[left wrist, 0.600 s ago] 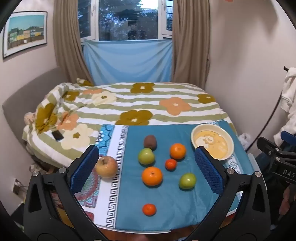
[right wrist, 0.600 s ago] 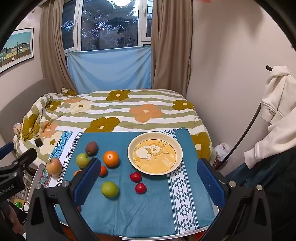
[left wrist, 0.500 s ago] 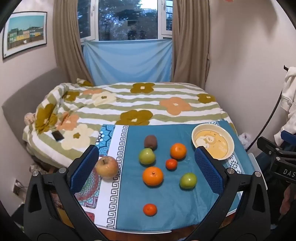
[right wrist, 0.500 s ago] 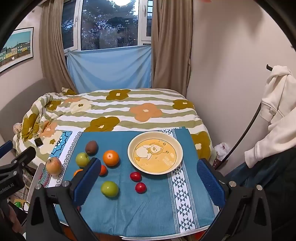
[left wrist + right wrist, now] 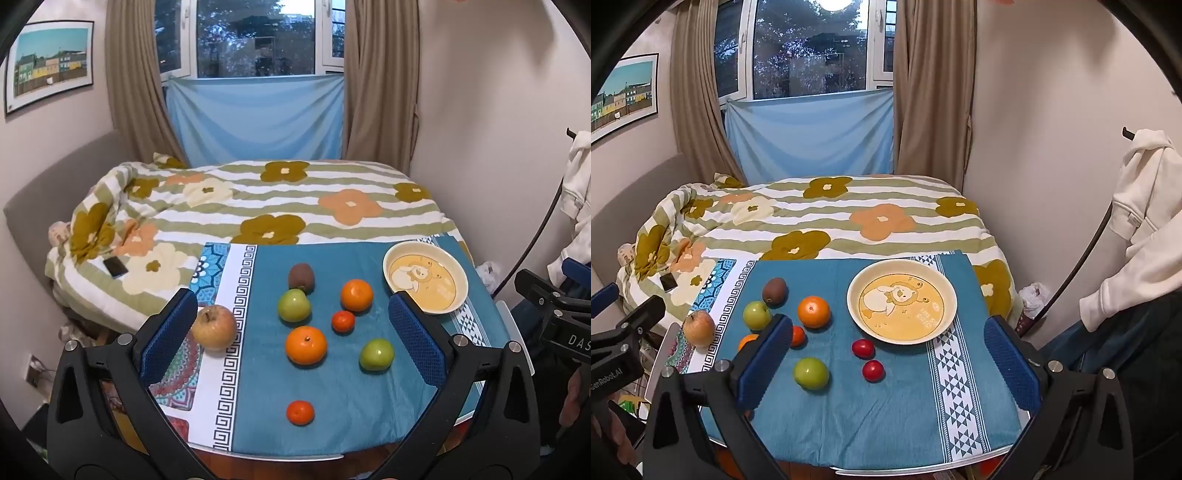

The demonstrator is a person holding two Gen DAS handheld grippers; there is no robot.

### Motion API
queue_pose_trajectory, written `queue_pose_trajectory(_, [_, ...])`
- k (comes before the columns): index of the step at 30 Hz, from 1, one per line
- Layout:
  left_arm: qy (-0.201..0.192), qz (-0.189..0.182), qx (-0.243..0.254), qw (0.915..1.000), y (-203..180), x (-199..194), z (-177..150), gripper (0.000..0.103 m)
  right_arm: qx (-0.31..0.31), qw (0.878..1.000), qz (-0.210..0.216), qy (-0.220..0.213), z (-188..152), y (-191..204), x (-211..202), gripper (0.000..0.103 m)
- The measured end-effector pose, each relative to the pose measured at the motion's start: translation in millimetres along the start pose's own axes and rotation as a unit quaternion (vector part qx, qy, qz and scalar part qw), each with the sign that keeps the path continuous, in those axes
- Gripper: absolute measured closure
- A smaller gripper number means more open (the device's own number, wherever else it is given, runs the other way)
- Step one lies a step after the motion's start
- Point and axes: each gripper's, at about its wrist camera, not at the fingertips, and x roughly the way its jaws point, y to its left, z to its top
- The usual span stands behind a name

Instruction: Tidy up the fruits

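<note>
Fruits lie loose on the blue-clothed surface (image 5: 886,424): an orange (image 5: 813,312), green apples (image 5: 810,373), two tomatoes (image 5: 863,348). At one o'clock of them sits the bare yellow bowl (image 5: 945,286). Left claw (image 5: 295,339) and right claw (image 5: 886,354) both hover spread wide, gripping nothing.

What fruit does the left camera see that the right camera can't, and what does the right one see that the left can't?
Only the left wrist view shows the small orange near the front edge of the cloth. Only the right wrist view shows the two red tomatoes in front of the bowl. Both views share the bowl, the kiwi, the yellowish apple, two green apples, and the bigger oranges. Both hand-held grippers are open and empty.
</note>
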Motion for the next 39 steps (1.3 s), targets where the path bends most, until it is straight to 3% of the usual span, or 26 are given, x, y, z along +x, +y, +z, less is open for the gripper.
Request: queue_pose_trajectory(39, [-0.006,0.001,-0.001,1.0,-2.8,-9.8,0.5,0.0,0.0,1.0,0.005,-0.004,-2.9,0.6,-9.2,0.0])
